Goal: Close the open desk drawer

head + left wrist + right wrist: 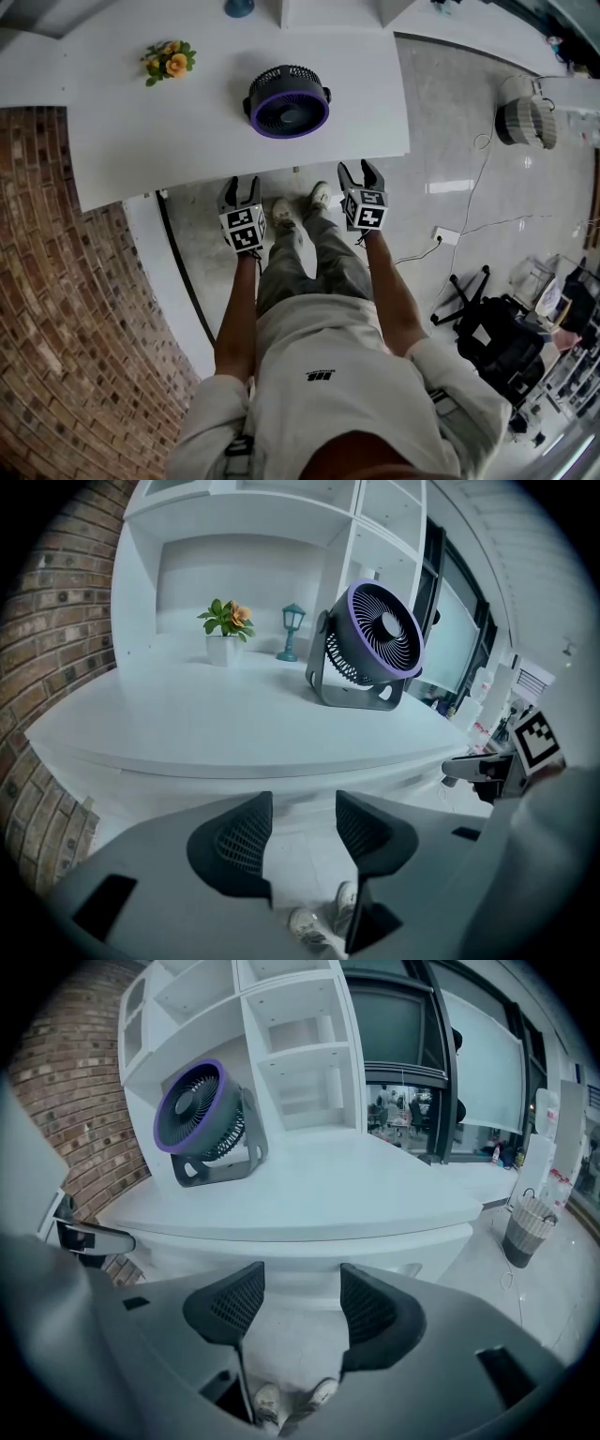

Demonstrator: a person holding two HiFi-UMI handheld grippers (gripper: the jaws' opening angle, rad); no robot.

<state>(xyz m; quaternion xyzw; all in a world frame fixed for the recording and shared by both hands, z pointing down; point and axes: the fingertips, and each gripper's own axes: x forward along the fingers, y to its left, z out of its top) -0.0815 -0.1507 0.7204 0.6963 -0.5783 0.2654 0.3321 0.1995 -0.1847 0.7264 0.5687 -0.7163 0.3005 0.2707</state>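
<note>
Hovering the left gripper [241, 183] and right gripper [358, 169], both spread and empty, before the bench [187, 141], I judge the drawer [306, 1255] is the white front under its edge, lying crosswise straight ahead, equally near both.

A: Where does the head view look from?
B: High above the white desk [187, 141], steeply down; the left gripper [241, 185] and right gripper [360, 169] sit near its front edge.
A: And the gripper views?
B: Low, close to that edge, each facing along its jaws across the top. All three share the purple fan [289, 101].
</note>
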